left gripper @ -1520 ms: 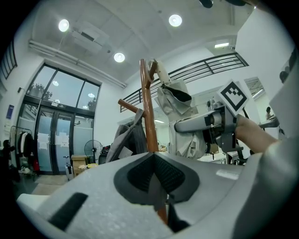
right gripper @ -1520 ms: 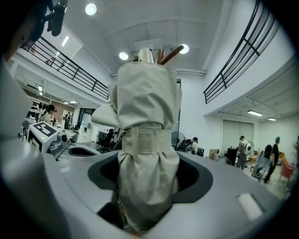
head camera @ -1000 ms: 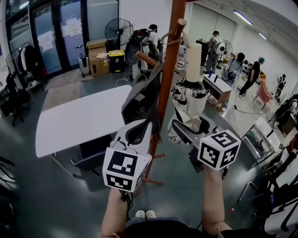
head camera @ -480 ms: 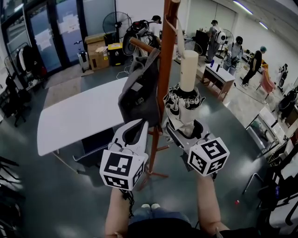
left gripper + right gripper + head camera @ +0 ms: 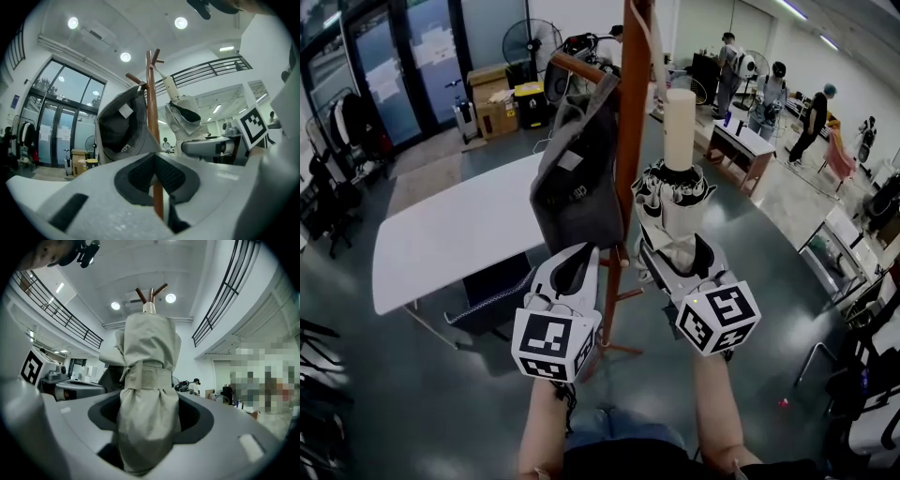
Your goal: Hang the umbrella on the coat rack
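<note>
Right gripper view, jaws: I see the right gripper (image 5: 149, 416) spread wide and pinching the folded umbrella (image 5: 149, 376); beige cloth fills the gap and presses on both pads.
Left gripper view, jaws: the left gripper (image 5: 153, 158) has its tips pressed together with nothing pinched; a strip of brown pole shows through the slit behind them.
Marker cubes: in the head view each gripper's cube faces me, left cube (image 5: 548, 342) and right cube (image 5: 719, 319), with my forearms below them.
Umbrella, position: upright in the right gripper, bundle low and cream handle (image 5: 679, 127) on top, just beside the coat rack (image 5: 628, 169) on its right side.
Strap: a thin pale strap (image 5: 656, 56) runs from the handle up towards the top of the pole; I cannot tell whether it is looped over a peg.
Coat rack: a brown wooden pole standing between the two grippers, with short pegs angled upward.
Grey bag: the bag (image 5: 577, 178) hangs from a peg on the left of the pole, its mouth open towards the left gripper.
White table: the table (image 5: 459, 239) stands on the grey floor to the left, behind the rack.
Far left: cardboard boxes (image 5: 492, 98) and a standing fan (image 5: 527, 61) near the glass doors.
Far right: people (image 5: 773, 84) around desks, well apart from the rack.
</note>
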Available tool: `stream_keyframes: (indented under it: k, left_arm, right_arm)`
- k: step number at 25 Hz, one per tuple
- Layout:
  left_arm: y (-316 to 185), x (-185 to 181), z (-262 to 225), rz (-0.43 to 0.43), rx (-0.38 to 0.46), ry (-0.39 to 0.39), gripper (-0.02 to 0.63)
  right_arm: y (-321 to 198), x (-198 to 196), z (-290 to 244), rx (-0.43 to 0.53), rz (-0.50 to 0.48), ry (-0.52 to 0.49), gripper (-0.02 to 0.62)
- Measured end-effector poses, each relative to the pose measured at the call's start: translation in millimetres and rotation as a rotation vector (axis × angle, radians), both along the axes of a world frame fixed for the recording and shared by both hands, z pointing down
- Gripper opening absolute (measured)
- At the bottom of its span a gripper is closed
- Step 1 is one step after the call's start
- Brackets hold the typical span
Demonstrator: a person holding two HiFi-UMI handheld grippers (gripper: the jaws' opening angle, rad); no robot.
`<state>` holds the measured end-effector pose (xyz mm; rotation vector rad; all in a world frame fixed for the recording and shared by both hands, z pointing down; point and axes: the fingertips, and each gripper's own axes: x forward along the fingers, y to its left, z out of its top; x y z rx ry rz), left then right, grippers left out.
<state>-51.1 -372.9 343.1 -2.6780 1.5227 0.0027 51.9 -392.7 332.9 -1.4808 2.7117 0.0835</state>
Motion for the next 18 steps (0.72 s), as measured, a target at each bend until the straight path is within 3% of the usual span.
stream_keyframes:
  k: [18]
  left_arm:
    - [7.5,13.8,0.8,0.003,-0.001,-0.002,0.002]
  right_arm:
    - [9.6,-4.7,-4.4,0.066,-0.041,0.032,0.356]
